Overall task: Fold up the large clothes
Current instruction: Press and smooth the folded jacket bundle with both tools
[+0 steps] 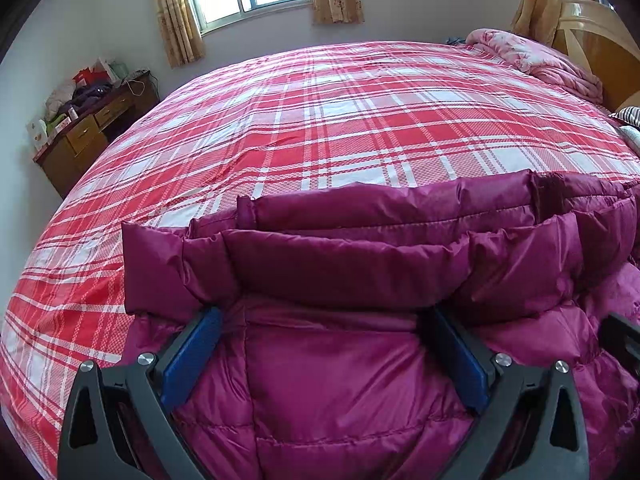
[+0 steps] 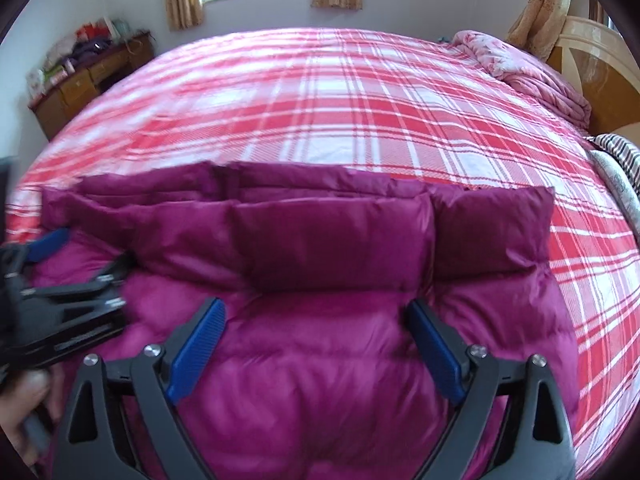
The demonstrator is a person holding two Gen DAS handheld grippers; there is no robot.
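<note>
A magenta down jacket lies on the near edge of the bed, which is covered by a red plaid sheet, with a puffy folded band running left to right across its far edge. The left claw hangs over the jacket with its blue pads wide apart, holding nothing; the band sits just ahead of its tips. The right claw is likewise spread and empty, facing the band's right portion. The band's long axis runs crosswise to both claws, so each is set to take its own end, the left one nearer the left corner. A wooden dresser stands by the far wall.
</note>
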